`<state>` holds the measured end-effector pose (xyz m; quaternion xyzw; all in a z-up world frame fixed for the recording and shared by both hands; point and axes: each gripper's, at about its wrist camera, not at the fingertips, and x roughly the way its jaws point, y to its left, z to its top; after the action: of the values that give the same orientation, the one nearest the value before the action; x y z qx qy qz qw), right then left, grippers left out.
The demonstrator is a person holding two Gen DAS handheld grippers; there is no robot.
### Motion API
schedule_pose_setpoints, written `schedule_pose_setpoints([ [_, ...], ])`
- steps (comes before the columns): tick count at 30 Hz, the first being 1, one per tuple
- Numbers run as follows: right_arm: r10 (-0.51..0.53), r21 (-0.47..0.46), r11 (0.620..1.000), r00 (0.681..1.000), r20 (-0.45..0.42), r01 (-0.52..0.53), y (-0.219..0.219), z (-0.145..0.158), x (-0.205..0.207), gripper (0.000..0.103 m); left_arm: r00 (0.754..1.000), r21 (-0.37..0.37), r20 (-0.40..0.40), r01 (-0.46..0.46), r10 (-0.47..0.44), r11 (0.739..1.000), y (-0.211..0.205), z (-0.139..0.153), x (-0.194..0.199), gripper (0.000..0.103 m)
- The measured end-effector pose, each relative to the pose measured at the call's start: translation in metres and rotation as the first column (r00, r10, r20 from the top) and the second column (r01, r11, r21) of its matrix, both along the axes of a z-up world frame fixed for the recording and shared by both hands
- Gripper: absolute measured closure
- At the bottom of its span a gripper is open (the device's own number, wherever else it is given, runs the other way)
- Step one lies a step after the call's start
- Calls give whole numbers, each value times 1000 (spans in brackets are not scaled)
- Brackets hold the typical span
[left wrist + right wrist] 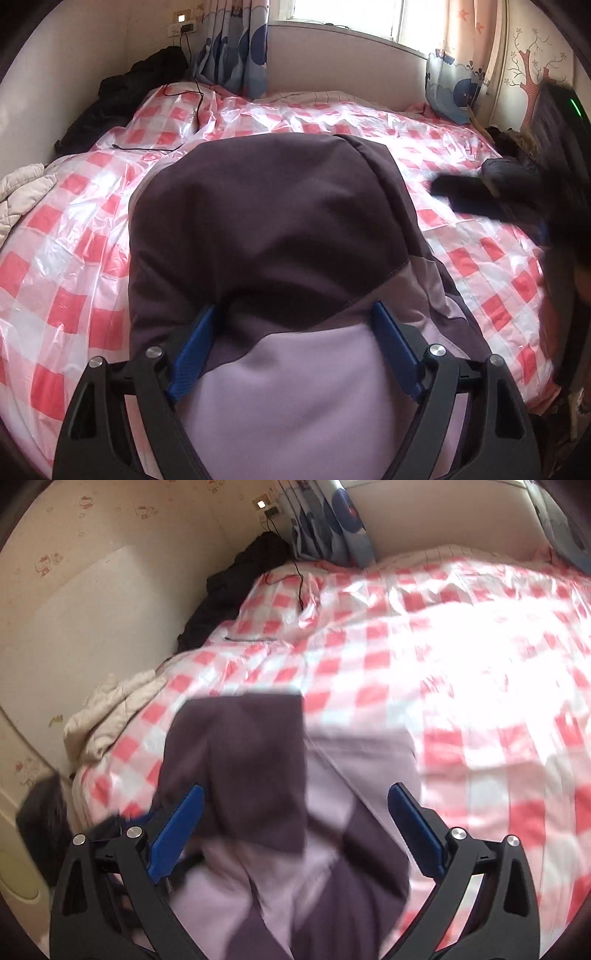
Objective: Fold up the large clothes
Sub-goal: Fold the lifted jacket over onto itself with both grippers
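Observation:
A large garment in dark purple and pale lilac [266, 229] lies folded on the bed; it also shows in the right wrist view [258, 775]. My left gripper [295, 314] is open, its blue fingers [192, 350] straddling the garment's near part without pinching it. My right gripper [295, 797] is open above the garment, fingers [177, 827] wide apart; this view is motion-blurred. In the left wrist view the right gripper appears as a dark blur [498, 199] at the right, over the bed.
The bed carries a red-and-white checked plastic sheet [74, 258]. A cream quilted item [18, 192] lies at the left edge, dark clothes [122, 96] by the wall, a black cable [184, 99] across the sheet, dark clothing [513, 162] at the right, curtains [236, 48] behind.

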<state>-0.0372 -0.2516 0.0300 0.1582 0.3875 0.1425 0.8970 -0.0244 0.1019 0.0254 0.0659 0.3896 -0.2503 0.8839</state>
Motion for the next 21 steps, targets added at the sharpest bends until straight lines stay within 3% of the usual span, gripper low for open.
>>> schedule_pose_setpoints([
  [3,-64,-102,993,994,-93,54,14,-43,52,7,1000,12,23,-2,2,1000,6,4,-10,20],
  [4,-68,-71,996,987,-146,58,12,-76,67,6,1000,3,19,-7,7,1000,7,3,-8,20],
  [5,-63,28,997,982,-180,69,5,-107,75,6,1000,-11,3,-13,13,1000,8,1,-5,20],
  [6,-78,98,990,981,-176,96,-4,-120,77,6,1000,-31,-16,-11,11,999,9,2,1,20],
  [7,-97,108,987,981,-166,116,-7,-124,76,6,999,-52,-39,-7,5,999,9,0,7,19],
  [11,-57,62,996,977,-207,71,-3,-117,81,7,1000,2,-1,-1,1,1000,0,-8,1,17],
  [13,-50,21,998,972,-229,56,-5,-94,70,7,1000,0,17,2,-2,1000,3,-7,-5,17],
  [18,9,-57,998,997,-77,-13,7,-19,-35,7,999,-20,36,-2,2,1000,13,-7,-3,17],
  [21,64,-1,998,992,-109,-64,11,-30,-81,7,999,-26,41,0,1,1000,16,-5,-2,17],
])
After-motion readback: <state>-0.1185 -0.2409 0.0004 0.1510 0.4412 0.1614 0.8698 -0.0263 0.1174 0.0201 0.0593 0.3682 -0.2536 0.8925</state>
